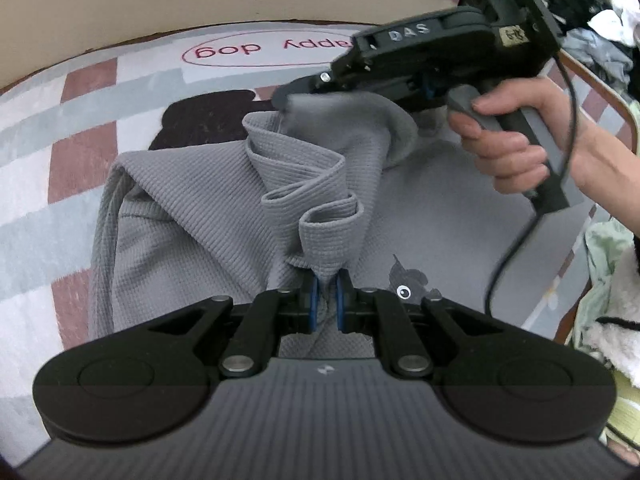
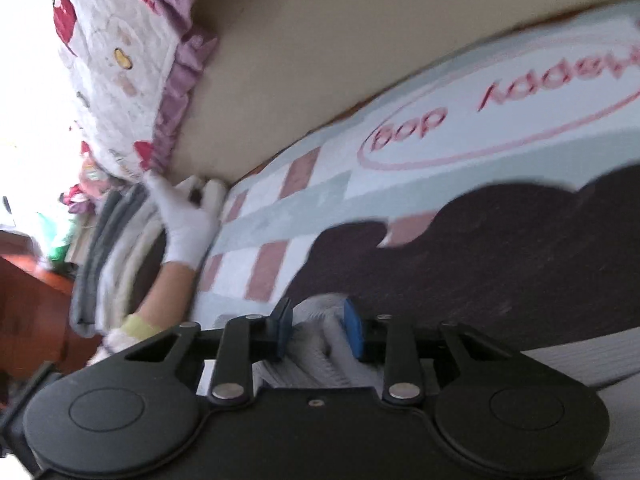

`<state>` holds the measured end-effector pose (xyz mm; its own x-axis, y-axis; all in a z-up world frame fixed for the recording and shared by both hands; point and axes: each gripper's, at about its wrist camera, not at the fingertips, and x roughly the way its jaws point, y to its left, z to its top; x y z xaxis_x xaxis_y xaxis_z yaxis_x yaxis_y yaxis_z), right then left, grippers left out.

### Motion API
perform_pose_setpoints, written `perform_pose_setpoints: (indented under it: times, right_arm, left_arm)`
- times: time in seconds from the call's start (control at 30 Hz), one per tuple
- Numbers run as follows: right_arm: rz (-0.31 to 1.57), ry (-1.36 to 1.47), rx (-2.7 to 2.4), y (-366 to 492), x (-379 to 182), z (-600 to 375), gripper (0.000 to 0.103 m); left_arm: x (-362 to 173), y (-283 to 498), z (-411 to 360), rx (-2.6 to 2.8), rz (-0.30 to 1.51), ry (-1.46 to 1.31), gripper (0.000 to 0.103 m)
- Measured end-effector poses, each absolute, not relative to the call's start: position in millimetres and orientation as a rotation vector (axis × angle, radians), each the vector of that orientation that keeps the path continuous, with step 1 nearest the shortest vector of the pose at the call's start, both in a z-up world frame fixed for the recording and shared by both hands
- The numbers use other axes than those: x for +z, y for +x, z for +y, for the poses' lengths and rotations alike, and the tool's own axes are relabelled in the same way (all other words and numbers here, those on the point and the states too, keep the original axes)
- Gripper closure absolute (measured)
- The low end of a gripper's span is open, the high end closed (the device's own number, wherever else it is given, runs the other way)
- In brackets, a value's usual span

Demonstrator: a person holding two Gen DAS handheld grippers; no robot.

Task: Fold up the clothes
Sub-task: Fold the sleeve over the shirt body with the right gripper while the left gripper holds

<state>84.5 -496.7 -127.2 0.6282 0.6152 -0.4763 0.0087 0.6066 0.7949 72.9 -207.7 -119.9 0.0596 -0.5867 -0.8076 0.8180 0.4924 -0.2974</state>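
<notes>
A grey ribbed garment with a small cartoon patch lies on a checked blanket. In the left wrist view, my left gripper is shut on a bunched fold of it at the near edge. From there a pleated ridge of fabric rises to my right gripper, held by a hand, whose tip lifts the far part of the garment. In the right wrist view, the right gripper has grey fabric packed between its blue pads.
The blanket shows "happy dog" lettering and a dark brown patch. A heap of clothes lies at the far right. A white-gloved hand rests by a stack of folded clothes. A quilt with a purple ruffle hangs behind.
</notes>
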Motion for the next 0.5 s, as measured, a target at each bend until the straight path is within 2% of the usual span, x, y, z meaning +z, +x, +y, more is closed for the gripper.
perform_pose_setpoints:
  times: [0.1,0.27,0.37,0.5]
  right_arm:
    - [0.866,0.767,0.525,69.3,-106.9,-486.8,0.075]
    - [1.019,0.454,0.609,23.4,-77.6,-460.3,0.076]
    - [1.111,0.311,0.586,-0.5,-81.9,-447.7,0.076]
    - [1.009,0.211,0.513,-27.1,-56.5,-455.8,0.074]
  left_arm:
    - [-119.8,73.7,-199.3,-1.041,1.077,0.212,0.095]
    - [-118.8,63.3,-188.4,-0.990,1.049,0.183,0.095]
    - [-116.4,57.3,-191.5,-0.969,1.029,0.212,0.095]
    - [-115.9,55.1,-191.7,-0.966,1.014,0.231,0.095]
